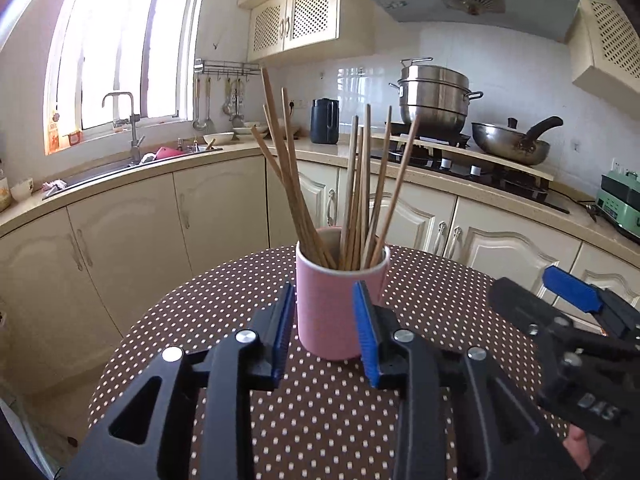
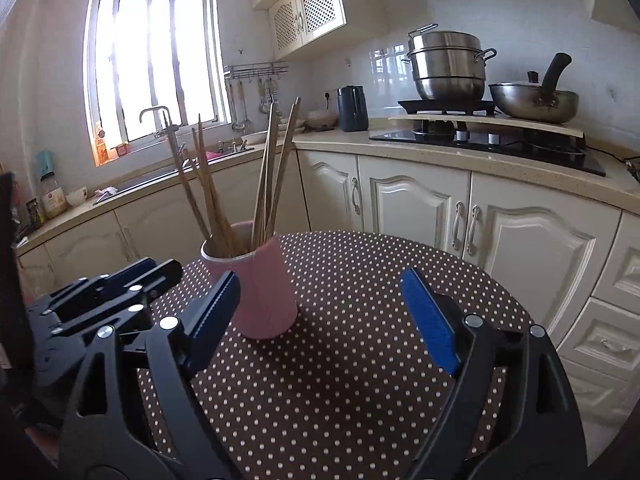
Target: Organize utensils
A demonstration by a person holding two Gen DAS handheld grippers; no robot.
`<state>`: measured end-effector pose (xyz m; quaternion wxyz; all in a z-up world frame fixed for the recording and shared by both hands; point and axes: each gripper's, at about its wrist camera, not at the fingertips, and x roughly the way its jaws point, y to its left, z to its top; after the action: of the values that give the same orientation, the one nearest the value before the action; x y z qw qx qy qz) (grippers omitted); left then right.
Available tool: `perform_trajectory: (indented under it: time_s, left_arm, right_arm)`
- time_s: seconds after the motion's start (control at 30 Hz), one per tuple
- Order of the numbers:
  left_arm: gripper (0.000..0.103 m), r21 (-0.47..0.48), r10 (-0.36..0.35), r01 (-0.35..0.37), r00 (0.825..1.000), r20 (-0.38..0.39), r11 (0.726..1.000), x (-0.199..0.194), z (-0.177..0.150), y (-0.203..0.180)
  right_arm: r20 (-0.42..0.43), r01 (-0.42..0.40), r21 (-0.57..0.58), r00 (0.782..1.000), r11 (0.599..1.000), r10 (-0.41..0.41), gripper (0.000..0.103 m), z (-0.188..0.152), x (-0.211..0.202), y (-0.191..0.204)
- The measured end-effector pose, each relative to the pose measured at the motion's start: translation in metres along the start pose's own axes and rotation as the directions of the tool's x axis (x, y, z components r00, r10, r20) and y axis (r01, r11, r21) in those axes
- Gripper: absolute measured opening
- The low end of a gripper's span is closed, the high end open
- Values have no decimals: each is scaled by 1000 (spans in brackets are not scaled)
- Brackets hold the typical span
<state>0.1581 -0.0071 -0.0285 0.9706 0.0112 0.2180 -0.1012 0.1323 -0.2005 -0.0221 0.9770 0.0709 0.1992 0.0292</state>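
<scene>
A pink cup (image 1: 336,308) stands upright on a round table with a brown polka-dot cloth (image 1: 320,420). It holds several wooden chopsticks (image 1: 356,192), fanned out. My left gripper (image 1: 325,308) has its blue pads on both sides of the cup's lower wall and appears shut on it. In the right wrist view the cup (image 2: 260,292) and chopsticks (image 2: 240,184) stand at centre left, with the left gripper (image 2: 120,284) beside them. My right gripper (image 2: 324,300) is open and empty, to the right of the cup; its left finger overlaps the cup's edge in view.
Kitchen counters curve behind the table: a sink with a faucet (image 1: 128,128) at left, a black kettle (image 1: 325,120), and a stove with a steel steamer pot (image 1: 434,96) and a wok (image 1: 512,140) at right. The cabinets (image 2: 420,204) stand close behind the table.
</scene>
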Motion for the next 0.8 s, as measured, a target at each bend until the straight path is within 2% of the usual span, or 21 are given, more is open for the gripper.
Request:
perform_trajectory:
  time_s: [0.13,0.23,0.43,0.6,0.8]
  left_arm:
    - [39,12,19,-20,999,39,1000,-24,-9,-4]
    - [40,17,24,-25,998,58,1000,-35,-15,-7]
    - [42,8,39,-40,992,122,999,-52,-29,-12]
    - [49,5,62,-65,977,202,998,-65,-40,-10]
    - [51,-5,77,-78,974,214,997,-65,-41,-10]
  right_arm:
    - [9,-2,15,1000,1000,2,85,-14,-11,0]
    - [38,11,8,999,1000,-11,85,-23,-18,1]
    - [163,43,-7,986,999,-41,86,-35,-37,4]
    - [254,85,-44,965,995,-71,87,-39,-49,10]
    - [266,98,-58,961,994,-79,88,-41,-51,13]
